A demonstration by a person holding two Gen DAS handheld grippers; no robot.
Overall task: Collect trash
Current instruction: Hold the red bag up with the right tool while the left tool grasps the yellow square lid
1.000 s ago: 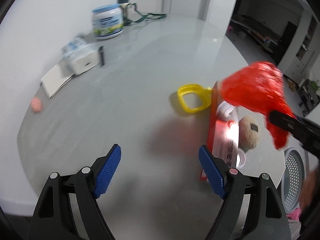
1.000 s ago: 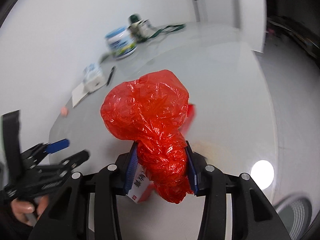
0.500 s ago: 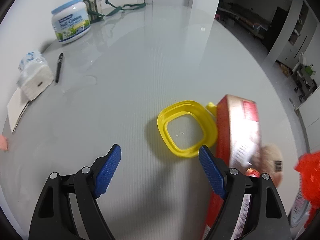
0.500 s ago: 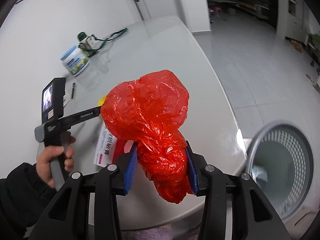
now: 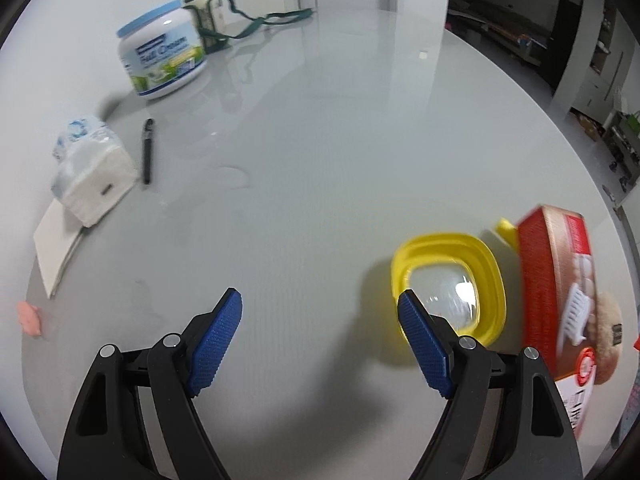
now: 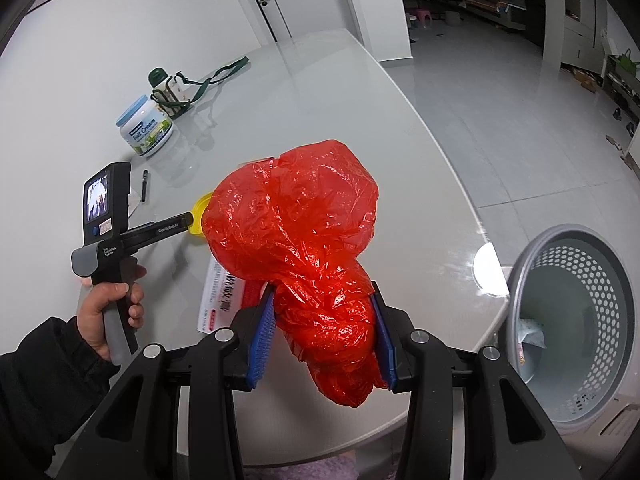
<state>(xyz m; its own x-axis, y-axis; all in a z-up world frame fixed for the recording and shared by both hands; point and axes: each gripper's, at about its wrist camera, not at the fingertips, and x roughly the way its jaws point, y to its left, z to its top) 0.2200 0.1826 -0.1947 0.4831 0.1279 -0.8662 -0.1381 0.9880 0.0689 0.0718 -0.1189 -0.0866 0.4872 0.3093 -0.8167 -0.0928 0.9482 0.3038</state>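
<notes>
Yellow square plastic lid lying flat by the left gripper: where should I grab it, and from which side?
Grip the raised rim of the yellow square plastic lid on its near-left edge, coming down from above. It lies flat, and the red cardboard box crowds its right side. The left gripper is open and close by.

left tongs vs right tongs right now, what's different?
The left tongs are open with nothing between the pads; the right tongs are shut on the red plastic bag. Left hangs over the table by the yellow lid; right is near the grey basket. Both have blue ribbed pads.
</notes>
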